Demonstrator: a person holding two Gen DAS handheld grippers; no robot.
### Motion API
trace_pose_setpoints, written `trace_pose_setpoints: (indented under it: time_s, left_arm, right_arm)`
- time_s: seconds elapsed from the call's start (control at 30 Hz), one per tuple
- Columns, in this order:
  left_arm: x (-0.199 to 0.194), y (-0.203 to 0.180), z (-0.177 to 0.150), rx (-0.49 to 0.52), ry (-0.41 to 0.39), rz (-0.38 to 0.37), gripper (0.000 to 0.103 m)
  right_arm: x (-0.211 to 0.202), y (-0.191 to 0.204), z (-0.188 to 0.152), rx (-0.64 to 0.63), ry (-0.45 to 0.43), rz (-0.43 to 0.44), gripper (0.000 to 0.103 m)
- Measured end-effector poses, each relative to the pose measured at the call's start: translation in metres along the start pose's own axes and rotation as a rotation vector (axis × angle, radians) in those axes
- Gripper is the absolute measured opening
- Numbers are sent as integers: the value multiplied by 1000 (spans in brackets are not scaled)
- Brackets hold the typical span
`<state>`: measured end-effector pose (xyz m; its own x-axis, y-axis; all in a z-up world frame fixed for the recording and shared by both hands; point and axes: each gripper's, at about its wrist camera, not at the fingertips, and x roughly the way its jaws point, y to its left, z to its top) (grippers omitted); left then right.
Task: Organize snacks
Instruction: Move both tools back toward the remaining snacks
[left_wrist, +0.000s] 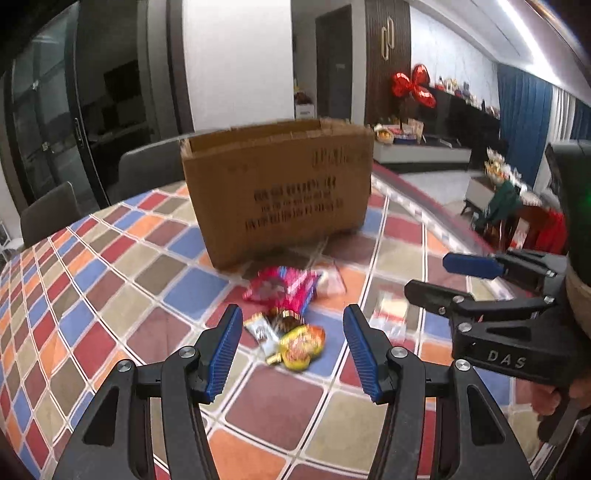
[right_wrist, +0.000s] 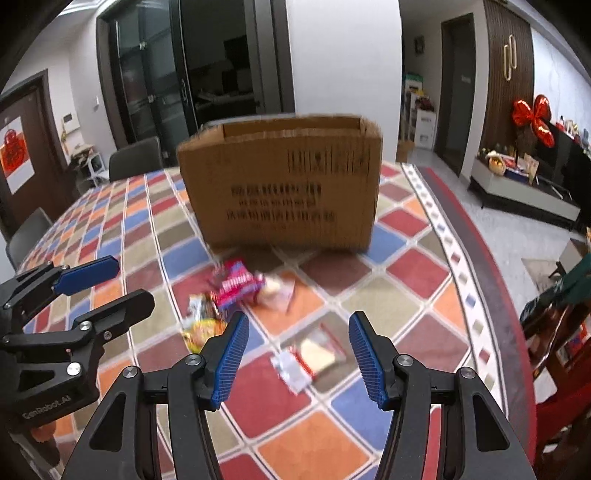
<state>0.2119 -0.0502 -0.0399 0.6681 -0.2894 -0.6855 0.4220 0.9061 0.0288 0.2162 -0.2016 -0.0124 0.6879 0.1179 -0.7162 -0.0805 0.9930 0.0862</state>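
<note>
An open cardboard box (left_wrist: 280, 188) stands on the chequered tablecloth (left_wrist: 110, 288); it also shows in the right wrist view (right_wrist: 284, 184). Small snack packets lie in front of it: a pink one (left_wrist: 284, 288), a yellow one (left_wrist: 301, 345) and a clear packet with a pale snack (right_wrist: 317, 350). My left gripper (left_wrist: 291, 325) is open and empty, hovering just above the yellow packet. My right gripper (right_wrist: 297, 332) is open and empty, above the clear packet. Each gripper shows side-on in the other's view, the right one (left_wrist: 428, 273) and the left one (right_wrist: 133, 280).
Grey chairs (left_wrist: 147, 166) stand behind the table. The table's right edge with a red border (right_wrist: 491, 280) drops to the floor. A low cabinet (right_wrist: 524, 188) with items stands far right.
</note>
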Motion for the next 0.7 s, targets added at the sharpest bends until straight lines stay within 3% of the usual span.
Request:
trace_pose_setpoints:
  time_s: [0.3,0.57,0.7]
  left_arm:
    - [38,2,-23,-12,109,-63,56]
    - [67,5,-23,-23,148,-61,56]
    - [78,6,-24,-30,162,-52,51]
  right_arm:
    - [26,-7,-30,60,100,22,57]
    - [38,-12,-35,84,130,0,57]
    - [44,-13,-36,98,143,-7,57]
